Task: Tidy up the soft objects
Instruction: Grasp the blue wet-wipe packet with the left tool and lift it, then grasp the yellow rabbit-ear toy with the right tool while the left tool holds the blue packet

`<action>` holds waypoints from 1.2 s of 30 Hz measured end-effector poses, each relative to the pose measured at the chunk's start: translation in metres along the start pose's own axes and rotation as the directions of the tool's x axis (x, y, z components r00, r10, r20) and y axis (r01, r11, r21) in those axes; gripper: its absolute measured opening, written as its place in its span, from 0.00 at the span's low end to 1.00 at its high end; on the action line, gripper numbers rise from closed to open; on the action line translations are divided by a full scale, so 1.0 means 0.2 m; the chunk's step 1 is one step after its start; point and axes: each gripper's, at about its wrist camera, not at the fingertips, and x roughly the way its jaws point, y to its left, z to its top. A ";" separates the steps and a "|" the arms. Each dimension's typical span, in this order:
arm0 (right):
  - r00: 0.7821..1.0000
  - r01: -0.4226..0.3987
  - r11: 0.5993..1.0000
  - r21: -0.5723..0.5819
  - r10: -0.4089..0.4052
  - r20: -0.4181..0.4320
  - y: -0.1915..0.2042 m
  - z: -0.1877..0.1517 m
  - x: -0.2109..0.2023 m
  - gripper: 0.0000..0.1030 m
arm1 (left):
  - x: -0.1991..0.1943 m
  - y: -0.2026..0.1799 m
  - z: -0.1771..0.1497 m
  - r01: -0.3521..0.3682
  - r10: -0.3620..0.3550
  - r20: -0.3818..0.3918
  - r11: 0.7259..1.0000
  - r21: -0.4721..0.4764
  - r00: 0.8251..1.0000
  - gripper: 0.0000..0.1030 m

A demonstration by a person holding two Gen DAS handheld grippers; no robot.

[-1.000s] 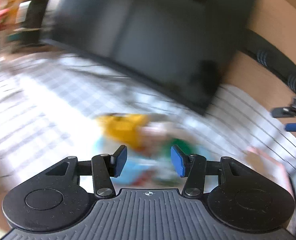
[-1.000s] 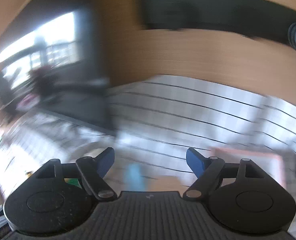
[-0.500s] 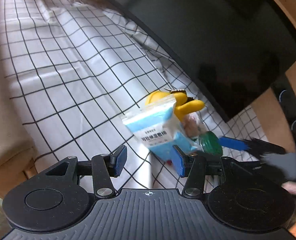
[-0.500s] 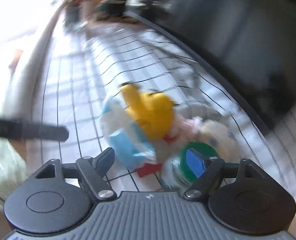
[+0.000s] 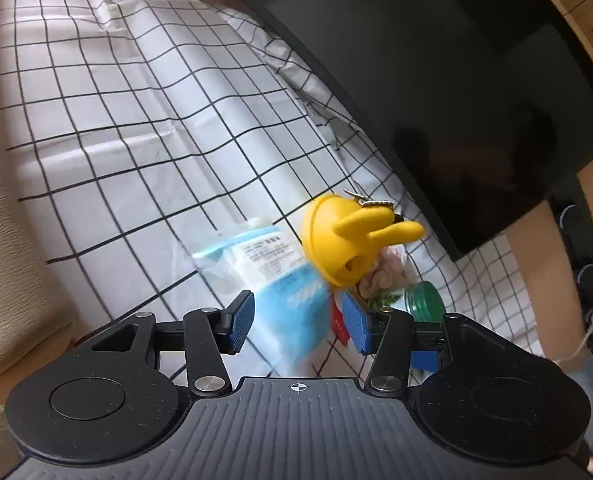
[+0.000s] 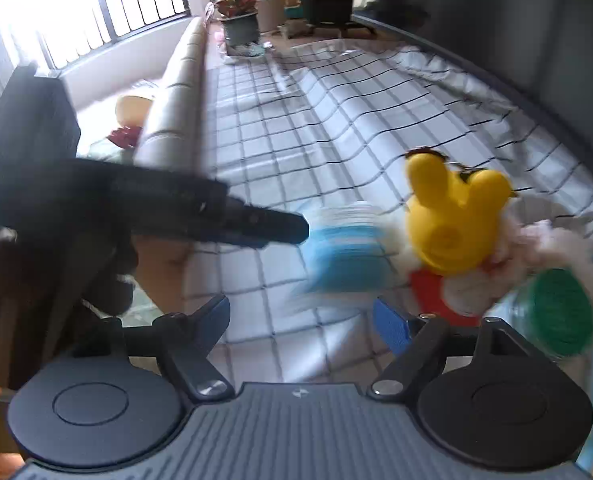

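A pile lies on the checked cloth (image 5: 144, 128): a yellow eared toy (image 5: 348, 240) (image 6: 452, 216), a blue-and-white packet (image 5: 280, 280) (image 6: 344, 252), a pink fluffy item (image 5: 384, 272) (image 6: 536, 240) and a green-lidded jar (image 5: 424, 300) (image 6: 560, 312). My left gripper (image 5: 298, 324) is open just short of the packet, whose blurred lower end shows between the pads without being pinched. In the right wrist view one of its fingers (image 6: 256, 222) reaches in from the left, tip at the packet. My right gripper (image 6: 304, 324) is open over bare cloth, the pile to its right.
A big black screen (image 5: 456, 100) stands along the far side of the cloth, close behind the pile. A beige padded edge (image 5: 0, 220) borders the near side. Potted plants (image 6: 240, 8) and a window stand at the far end. A person's sleeve (image 5: 588, 380) is at the lower right.
Both views have swung down from the screen and wall onto the pile and come closer. The blue packet, upright against the yellow toy before, now lies flatter. Neither gripper's width has changed.
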 end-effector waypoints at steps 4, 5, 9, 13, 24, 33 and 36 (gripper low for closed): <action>0.995 0.101 0.995 0.004 -0.101 -0.019 -0.06 -0.07 -0.04 0.77 | 0.04 -0.13 -0.02 -0.145 0.141 0.042 0.986 0.088 0.989 0.51; 0.992 0.126 0.992 0.014 -0.126 -0.019 -0.08 -0.10 -0.06 0.77 | 0.05 -0.17 -0.03 -0.187 0.180 0.060 0.975 0.119 0.982 0.51; 0.982 0.189 0.980 0.067 -0.188 -0.023 -0.17 -0.19 -0.12 0.77 | 0.13 -0.32 -0.07 -0.323 0.305 0.112 0.923 0.208 0.946 0.51; 0.978 0.206 0.972 0.114 -0.206 -0.009 -0.27 -0.23 -0.18 0.77 | 0.30 -0.43 -0.16 -0.483 0.443 0.191 0.798 0.362 0.876 0.51; 0.988 0.145 0.984 0.099 -0.149 0.034 -0.43 -0.29 -0.24 0.77 | 0.38 -0.41 -0.23 -0.693 0.622 0.306 0.643 0.325 0.720 0.61; 0.998 0.065 0.990 0.122 -0.066 0.004 -0.43 -0.29 -0.13 0.77 | 0.31 -0.18 -0.14 -0.631 0.610 0.172 0.769 0.107 0.773 0.65; 0.998 0.065 0.993 0.100 -0.066 0.003 -0.42 -0.28 -0.11 0.77 | 0.30 -0.15 -0.11 -0.594 0.572 0.177 0.797 0.111 0.801 0.65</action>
